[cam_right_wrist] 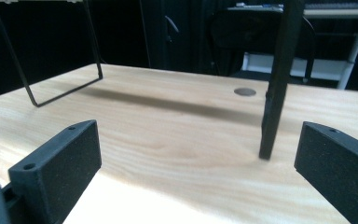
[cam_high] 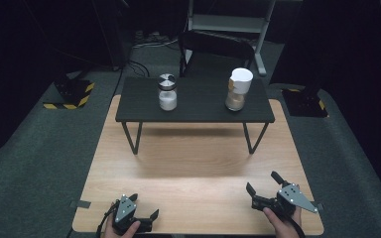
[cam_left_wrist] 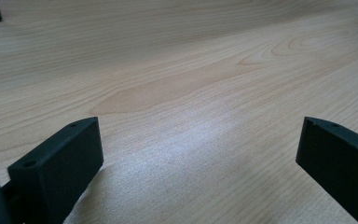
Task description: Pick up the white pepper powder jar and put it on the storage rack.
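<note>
Left claw [cam_high: 145, 207]: mine, low at the near edge of the wooden worktop [cam_high: 193, 163], jaws spread wide, nothing between them.
Right claw [cam_high: 264, 187]: mine, near the worktop's near right corner, jaws spread, nothing held.
Black riser shelf [cam_high: 193, 106]: stands on thin legs at the worktop's far end, well apart from both claws.
Metal-lidded jar [cam_high: 167, 92]: upright on the shelf, left part, white contents.
White-lidded jar [cam_high: 238, 89]: upright on the shelf, right part, brownish contents.
</note>
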Motion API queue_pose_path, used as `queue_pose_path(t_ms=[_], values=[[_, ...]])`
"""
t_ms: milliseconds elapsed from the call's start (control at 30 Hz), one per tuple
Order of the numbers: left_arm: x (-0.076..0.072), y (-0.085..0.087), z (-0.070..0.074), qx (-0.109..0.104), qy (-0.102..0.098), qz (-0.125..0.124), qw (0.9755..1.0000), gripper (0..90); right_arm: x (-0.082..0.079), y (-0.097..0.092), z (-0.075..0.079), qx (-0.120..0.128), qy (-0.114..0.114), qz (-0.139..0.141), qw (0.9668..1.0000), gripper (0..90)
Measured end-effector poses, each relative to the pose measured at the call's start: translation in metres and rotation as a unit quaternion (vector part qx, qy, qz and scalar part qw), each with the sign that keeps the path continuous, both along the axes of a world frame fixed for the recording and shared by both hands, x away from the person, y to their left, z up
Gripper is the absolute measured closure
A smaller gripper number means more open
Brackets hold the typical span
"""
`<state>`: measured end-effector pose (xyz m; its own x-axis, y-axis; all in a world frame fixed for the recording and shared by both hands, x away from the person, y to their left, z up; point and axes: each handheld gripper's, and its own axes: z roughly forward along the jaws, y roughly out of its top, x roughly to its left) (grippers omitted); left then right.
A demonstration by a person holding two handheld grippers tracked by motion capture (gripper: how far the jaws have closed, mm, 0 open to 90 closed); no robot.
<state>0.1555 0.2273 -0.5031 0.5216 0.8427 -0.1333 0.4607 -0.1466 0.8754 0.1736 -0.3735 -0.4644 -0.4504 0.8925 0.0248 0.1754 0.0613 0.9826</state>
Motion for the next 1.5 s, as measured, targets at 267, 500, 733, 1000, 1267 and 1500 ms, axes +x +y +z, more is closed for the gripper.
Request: queue_pose_path(t_ms=[267, 500, 733, 1000, 1267, 1500], values=[[0.0, -0.001, 0.0, 0.002, -0.001, 0.0, 1.0, 0.9, -0.009, -0.008, -0.01, -0.001, 0.017, -0.007, 0.9998, 0.3], [0.0, -0.001, 0.0, 0.002, 0.0, 0.0, 1.0, 0.9, -0.013, -0.011, -0.016, -0.003, 0.028, -0.013, 0.9995, 0.3], [0.0, -0.001, 0.0, 0.002, 0.0, 0.0, 1.0, 0.9, -0.014, -0.012, -0.022, -0.007, 0.041, -0.018, 0.999, 0.4], [0.0, -0.001, 0.0, 0.002, 0.0, 0.0, 1.0, 0.9, -0.011, -0.013, -0.025, -0.013, 0.053, -0.025, 0.9982, 0.4], [0.0, -0.001, 0.0, 0.002, 0.001, 0.001, 1.0, 0.9, -0.009, -0.013, -0.028, -0.019, 0.062, -0.03, 0.9975, 0.4], [0.0, -0.001, 0.0, 0.002, 0.0, 0.002, 1.0, 0.9, -0.008, -0.013, -0.028, -0.02, 0.062, -0.029, 0.9974, 0.4]])
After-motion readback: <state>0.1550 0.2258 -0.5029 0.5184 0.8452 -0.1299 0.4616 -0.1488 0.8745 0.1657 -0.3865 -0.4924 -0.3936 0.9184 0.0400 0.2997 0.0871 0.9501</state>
